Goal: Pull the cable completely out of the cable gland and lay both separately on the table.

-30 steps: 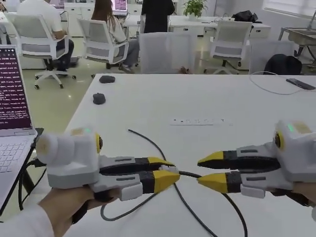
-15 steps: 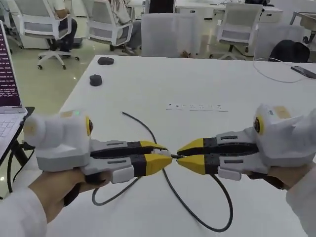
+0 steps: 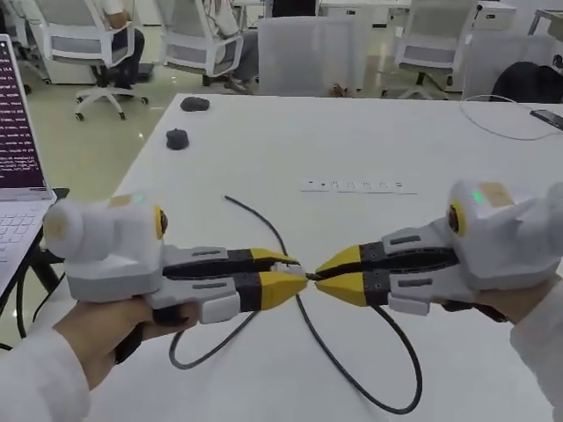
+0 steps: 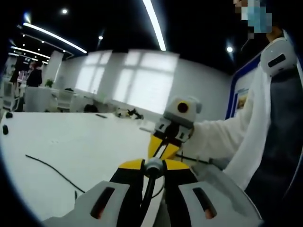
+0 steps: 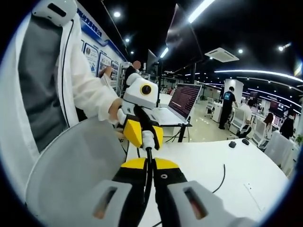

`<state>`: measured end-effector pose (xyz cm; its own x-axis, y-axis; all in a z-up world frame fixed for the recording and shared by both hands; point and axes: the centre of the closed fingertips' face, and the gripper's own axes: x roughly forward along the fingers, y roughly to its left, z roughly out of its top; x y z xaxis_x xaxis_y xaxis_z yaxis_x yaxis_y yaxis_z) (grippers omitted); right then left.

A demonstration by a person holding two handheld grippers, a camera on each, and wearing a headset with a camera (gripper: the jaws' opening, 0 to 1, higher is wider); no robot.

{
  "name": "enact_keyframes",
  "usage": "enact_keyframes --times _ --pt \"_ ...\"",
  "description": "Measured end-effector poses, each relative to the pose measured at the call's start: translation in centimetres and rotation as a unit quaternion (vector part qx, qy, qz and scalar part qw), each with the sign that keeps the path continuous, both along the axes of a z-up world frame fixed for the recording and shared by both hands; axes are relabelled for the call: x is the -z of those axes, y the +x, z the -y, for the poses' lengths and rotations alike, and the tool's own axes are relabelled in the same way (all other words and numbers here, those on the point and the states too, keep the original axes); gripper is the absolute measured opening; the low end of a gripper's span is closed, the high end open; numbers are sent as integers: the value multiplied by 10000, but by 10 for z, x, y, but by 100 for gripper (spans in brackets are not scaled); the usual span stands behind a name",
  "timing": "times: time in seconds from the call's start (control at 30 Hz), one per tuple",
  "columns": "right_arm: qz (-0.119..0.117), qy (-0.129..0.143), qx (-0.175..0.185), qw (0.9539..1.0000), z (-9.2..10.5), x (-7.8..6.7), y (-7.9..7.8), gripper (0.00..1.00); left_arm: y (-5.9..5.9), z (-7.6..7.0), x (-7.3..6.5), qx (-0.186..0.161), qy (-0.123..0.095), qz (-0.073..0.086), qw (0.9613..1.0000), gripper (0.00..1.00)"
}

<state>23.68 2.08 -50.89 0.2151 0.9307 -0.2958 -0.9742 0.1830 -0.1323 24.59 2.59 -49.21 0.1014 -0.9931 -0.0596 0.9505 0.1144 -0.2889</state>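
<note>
Left gripper [image 3: 297, 273] pinches the cable gland [image 4: 154, 166]; right gripper [image 3: 320, 276] pinches the cable [image 5: 148, 163] just beside it.

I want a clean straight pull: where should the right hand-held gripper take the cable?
On the bare cable right beside the cable gland, approaching head-on, opposite the left hand-held gripper. The cable exits the gland straight, so the pull probably follows the gland's axis.
</note>
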Motion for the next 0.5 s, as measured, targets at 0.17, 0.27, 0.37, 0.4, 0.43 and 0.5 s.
enact_keyframes --times 0.17,0.27,0.37,0.4,0.43,0.5 --pt "-57 -131 131 9998 9 8 6 3 6 -3 3 48 -21 -35 10000 16" --pt "-83 -206 218 9995 14 13 8 3 10 -6 4 43 -83 -83 9999 16" --pt "-141 -282 337 9989 22 21 12 3 13 -9 7 41 -129 -130 9998 16" --pt "-156 -295 358 9988 24 22 12 3 13 -9 7 46 -137 -135 9998 16" --pt "-162 -305 367 9987 25 23 12 3 14 -9 7 58 -145 -140 9998 16" --pt "-166 -370 434 9982 31 26 13 3 15 -8 7 87 -145 -121 9998 16"
